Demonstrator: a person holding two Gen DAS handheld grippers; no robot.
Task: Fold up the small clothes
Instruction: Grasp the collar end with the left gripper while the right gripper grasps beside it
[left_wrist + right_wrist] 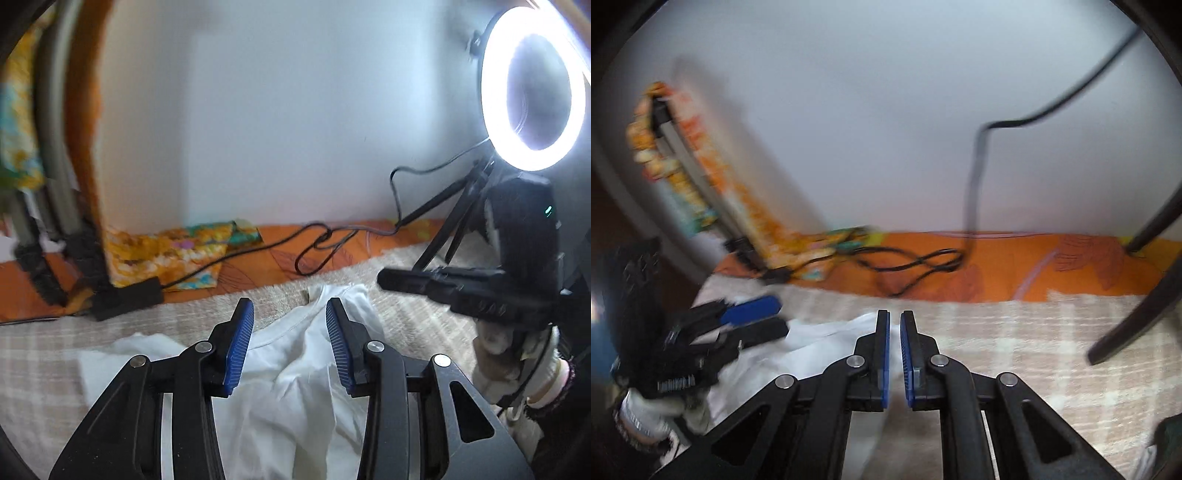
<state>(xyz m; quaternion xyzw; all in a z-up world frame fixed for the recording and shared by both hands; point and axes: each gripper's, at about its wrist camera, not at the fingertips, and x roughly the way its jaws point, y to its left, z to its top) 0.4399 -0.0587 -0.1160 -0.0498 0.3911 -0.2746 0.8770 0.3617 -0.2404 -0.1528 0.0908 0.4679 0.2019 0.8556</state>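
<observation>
A white T-shirt (291, 369) lies crumpled on a beige checked blanket (37, 369), its round neckline facing the wall. My left gripper (290, 306) hangs just above the shirt's collar area, open, with nothing between its blue pads. In the right wrist view the same gripper (783, 315) shows at the left, over the shirt (820, 339). My right gripper (894, 314) is shut to a thin slit at the shirt's right edge, with no cloth visible between the pads. From the left wrist view it (382, 277) is seen side-on, held by a gloved hand (517, 354).
A lit ring light (532, 88) on a black tripod stands at the right by the wall. Black cables (317, 251) loop over an orange sheet (280, 258) behind the blanket. A folded patterned cloth (166, 254) lies at the back left. A dark tripod leg (1137, 295) slants across the right.
</observation>
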